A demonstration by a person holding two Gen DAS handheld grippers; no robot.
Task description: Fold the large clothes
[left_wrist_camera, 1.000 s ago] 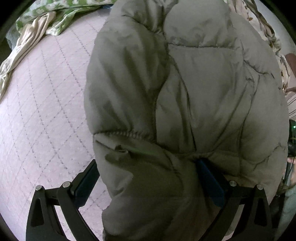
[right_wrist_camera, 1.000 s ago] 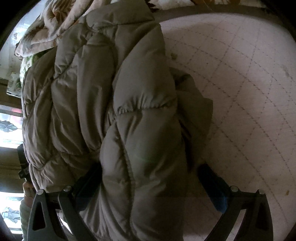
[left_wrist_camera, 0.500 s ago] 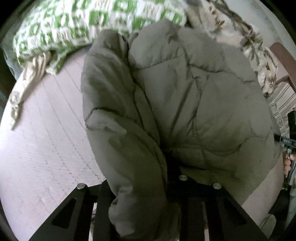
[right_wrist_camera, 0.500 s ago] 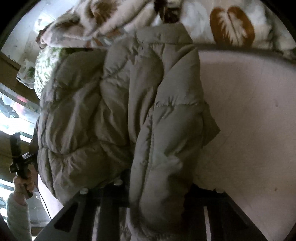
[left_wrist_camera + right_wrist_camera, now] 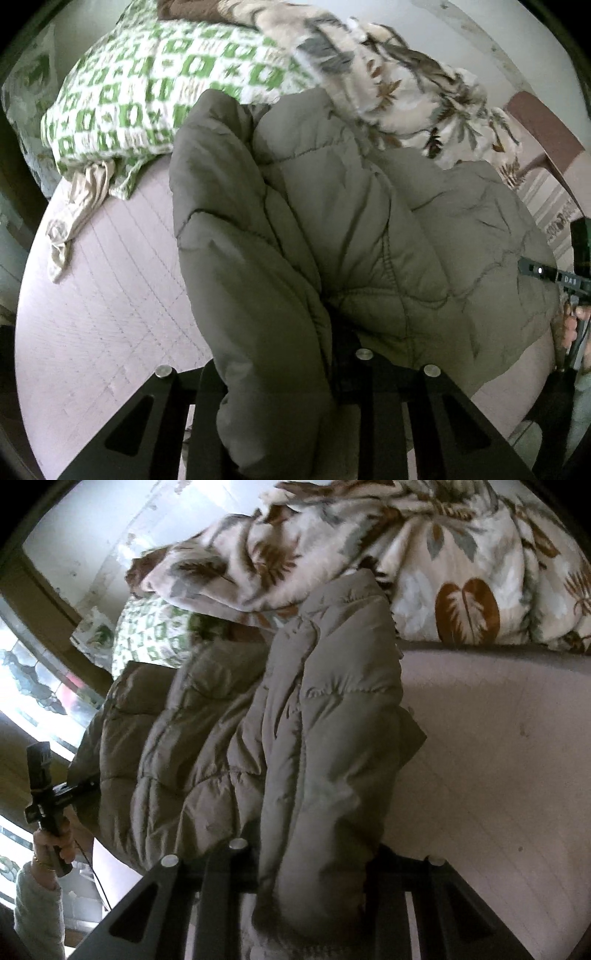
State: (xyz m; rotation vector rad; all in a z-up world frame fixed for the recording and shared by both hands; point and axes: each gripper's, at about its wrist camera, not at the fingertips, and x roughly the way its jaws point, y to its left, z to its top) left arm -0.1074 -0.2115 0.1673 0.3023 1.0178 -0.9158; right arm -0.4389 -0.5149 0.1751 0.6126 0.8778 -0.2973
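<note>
A large olive-grey quilted puffer jacket [image 5: 369, 240] hangs bunched above a pale pink quilted bed [image 5: 103, 314]. My left gripper [image 5: 280, 373] is shut on a thick fold of the jacket at its near edge. In the right wrist view the same jacket [image 5: 295, 738] hangs in folds, and my right gripper [image 5: 314, 864] is shut on another fold of it. Fabric hides the fingertips of both. The right gripper [image 5: 554, 275] shows at the far right edge of the left wrist view, and the left gripper [image 5: 48, 786] at the left of the right wrist view.
A green and white patterned pillow [image 5: 155, 88] and a leaf-print blanket [image 5: 406, 85] lie at the head of the bed. A beige cloth [image 5: 74, 218] lies at the bed's left edge. The leaf-print blanket [image 5: 424, 554] and a window [image 5: 33, 686] show in the right wrist view.
Both grippers closed on the jacket and lifted it off the bed; the views tilted up, bringing the pillow and the blanket into sight.
</note>
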